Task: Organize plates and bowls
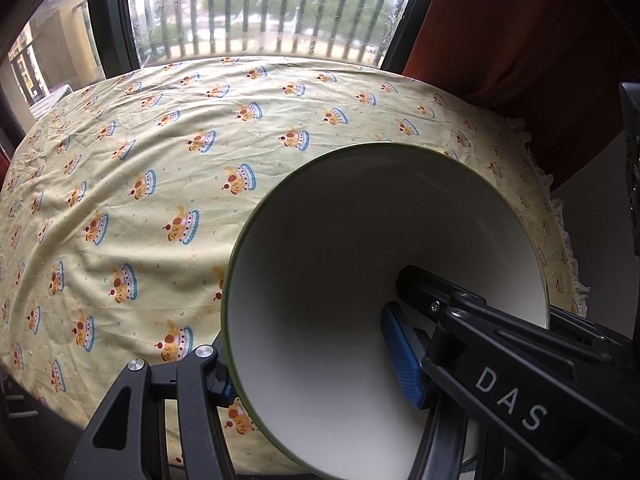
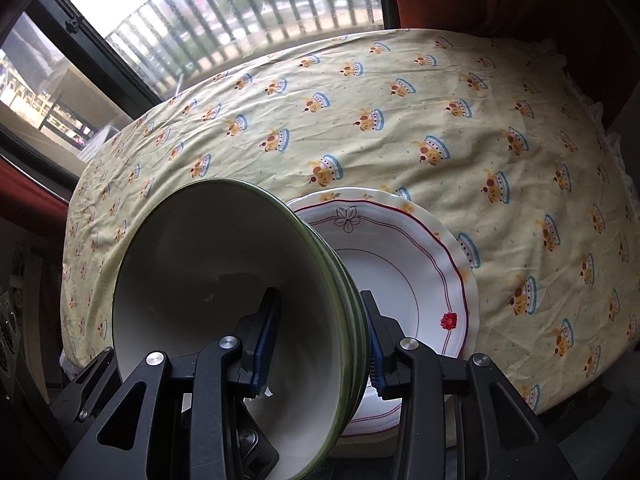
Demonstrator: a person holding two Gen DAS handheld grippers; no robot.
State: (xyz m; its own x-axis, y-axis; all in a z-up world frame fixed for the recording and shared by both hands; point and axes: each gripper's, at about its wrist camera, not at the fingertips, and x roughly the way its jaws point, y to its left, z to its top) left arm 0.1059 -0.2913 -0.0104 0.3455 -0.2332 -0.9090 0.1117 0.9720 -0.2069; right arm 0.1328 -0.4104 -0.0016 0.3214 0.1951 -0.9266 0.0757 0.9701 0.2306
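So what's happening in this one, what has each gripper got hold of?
Both grippers are carrying dishes above a table covered with a yellow patterned tablecloth. The left gripper has its jaws clamped across the wall of a single white bowl with a green rim. The right gripper grips the rims of a stack of green-rimmed bowls. A floral-edged plate lies on the cloth just behind that stack.

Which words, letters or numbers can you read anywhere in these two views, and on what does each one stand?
"DAS": white letters on the black arm of the left tool, seen in the left wrist view.
Nothing else is readable: the tablecloth, the plate and the bowls carry only pictures and patterns.
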